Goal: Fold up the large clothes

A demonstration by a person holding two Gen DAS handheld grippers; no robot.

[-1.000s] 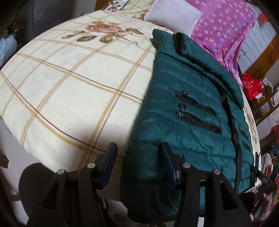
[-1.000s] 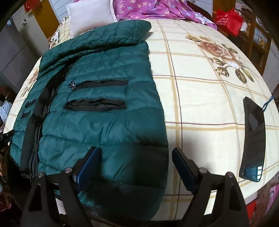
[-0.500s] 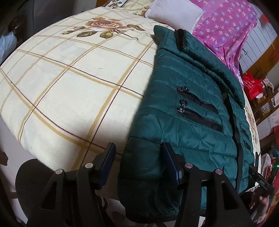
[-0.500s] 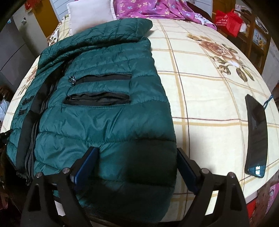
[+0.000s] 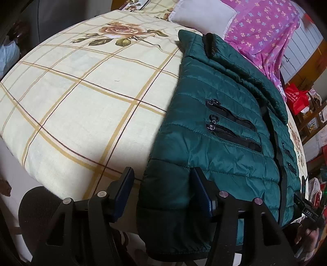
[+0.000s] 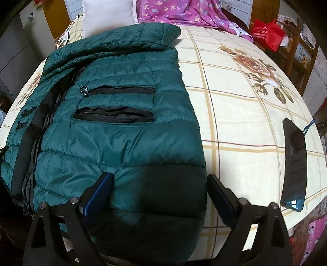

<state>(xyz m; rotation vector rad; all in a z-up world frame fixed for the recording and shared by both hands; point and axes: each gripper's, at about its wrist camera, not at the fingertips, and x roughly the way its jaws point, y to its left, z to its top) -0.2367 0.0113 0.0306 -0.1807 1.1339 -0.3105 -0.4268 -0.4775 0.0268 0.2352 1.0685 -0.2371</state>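
On the checked bedspread [image 6: 245,114] the green puffer jacket [image 6: 122,143] runs lengthwise away, its near hem between both parted, just-widened left tongs [image 5: 163,190] and right tongs [image 6: 159,194]

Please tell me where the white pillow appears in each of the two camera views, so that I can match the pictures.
Left wrist view: the white pillow lies at the top, right of centre, behind the green puffer jacket.
Right wrist view: the white pillow lies at the top, left of centre, behind the jacket's sleeve.
Shared landmark: the purple flowered blanket lies just right of the pillow in both views.
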